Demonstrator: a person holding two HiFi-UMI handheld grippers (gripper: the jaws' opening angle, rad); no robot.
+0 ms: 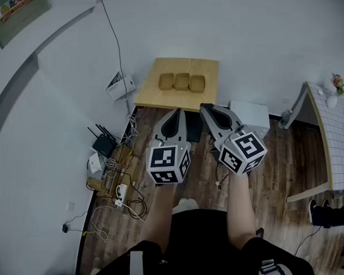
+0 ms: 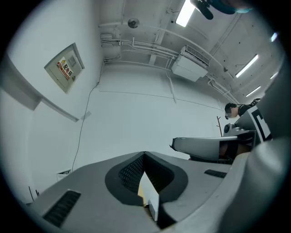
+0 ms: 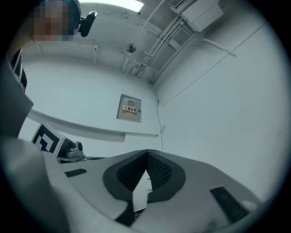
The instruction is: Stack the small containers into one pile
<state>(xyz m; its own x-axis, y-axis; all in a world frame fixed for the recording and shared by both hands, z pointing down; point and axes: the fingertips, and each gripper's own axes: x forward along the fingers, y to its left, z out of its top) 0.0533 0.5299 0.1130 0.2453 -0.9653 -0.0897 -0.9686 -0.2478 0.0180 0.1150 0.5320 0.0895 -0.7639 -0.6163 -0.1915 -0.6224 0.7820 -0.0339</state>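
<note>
Nearest me, both forearms reach forward and down from the body, side by side, each hand hidden under its gripper's marker cube. I see the left gripper (image 1: pixel 175 113) pointing straight ahead over the wood floor (image 1: pixel 274 159). The right gripper (image 1: pixel 205 107) angles slightly inward, its tip near the left's but apart from it. In both gripper views the jaws are pressed together at their tips with nothing between them, and the cameras look up at wall and ceiling. Just beyond the tips a small wooden table (image 1: pixel 151 94) stands against the white wall (image 1: pixel 241 24). On it three small tan containers (image 1: pixel 182 81) sit in one row, side against side, open-topped and rounded-square, not yet stacked.
</note>
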